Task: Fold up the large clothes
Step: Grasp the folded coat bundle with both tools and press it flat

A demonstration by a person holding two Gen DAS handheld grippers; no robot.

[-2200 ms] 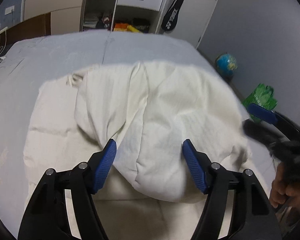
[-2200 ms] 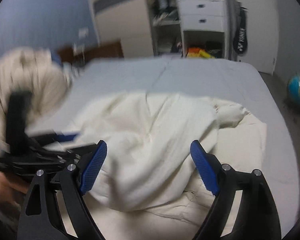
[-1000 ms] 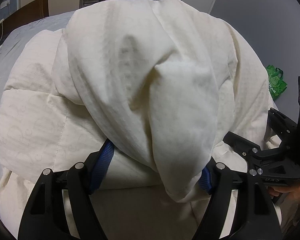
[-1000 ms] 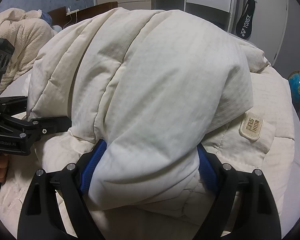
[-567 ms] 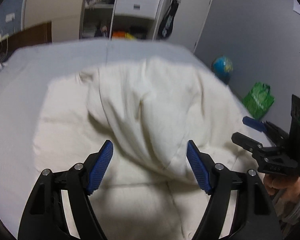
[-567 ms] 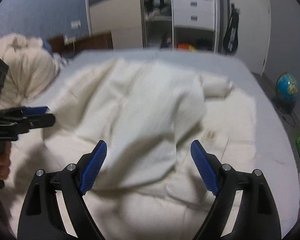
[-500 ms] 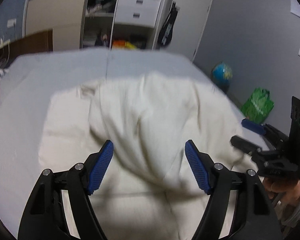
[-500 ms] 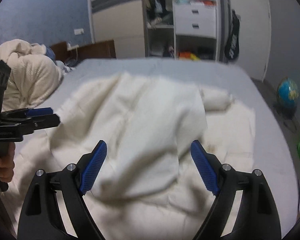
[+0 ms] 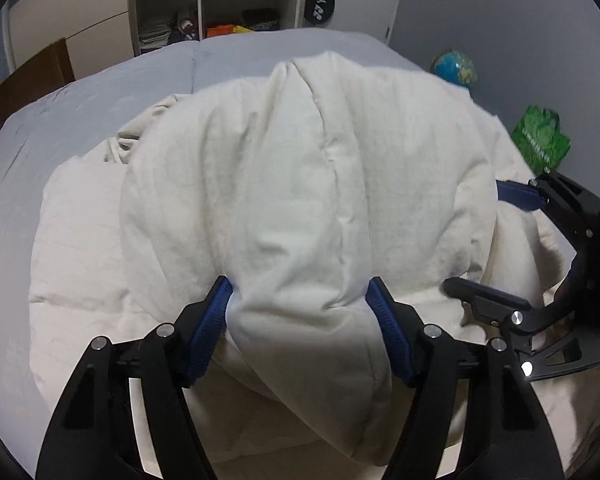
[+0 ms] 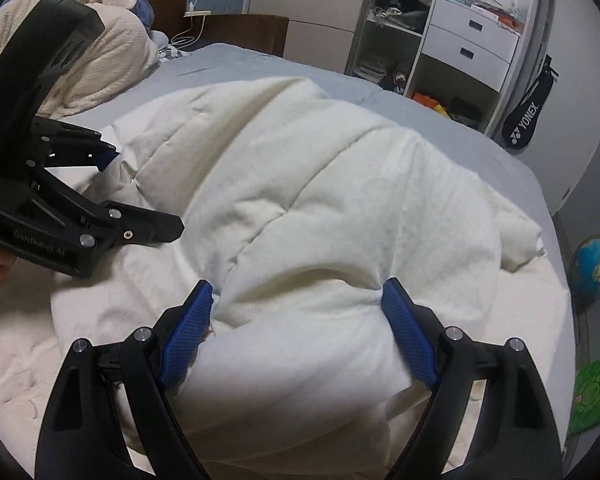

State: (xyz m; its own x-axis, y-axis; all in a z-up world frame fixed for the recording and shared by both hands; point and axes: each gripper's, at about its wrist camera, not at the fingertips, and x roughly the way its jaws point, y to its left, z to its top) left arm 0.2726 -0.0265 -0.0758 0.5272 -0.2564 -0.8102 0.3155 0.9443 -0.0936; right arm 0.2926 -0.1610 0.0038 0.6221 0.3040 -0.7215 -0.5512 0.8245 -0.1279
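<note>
From the left wrist view, the cream quilted coat fills the middle of the frame, bunched in a thick fold over the grey bed. The left gripper pinches a fat roll of that fold between its blue pads at lower centre. The right gripper shows at the right edge. A globe and a green bag sit in the upper right.

From the right wrist view, the coat again covers the centre. The right gripper squeezes a padded bulge at the bottom, pads pressed into both sides. The left gripper reaches in from the left edge; its grip cannot be told here. A beige blanket is heaped in the upper left.
</note>
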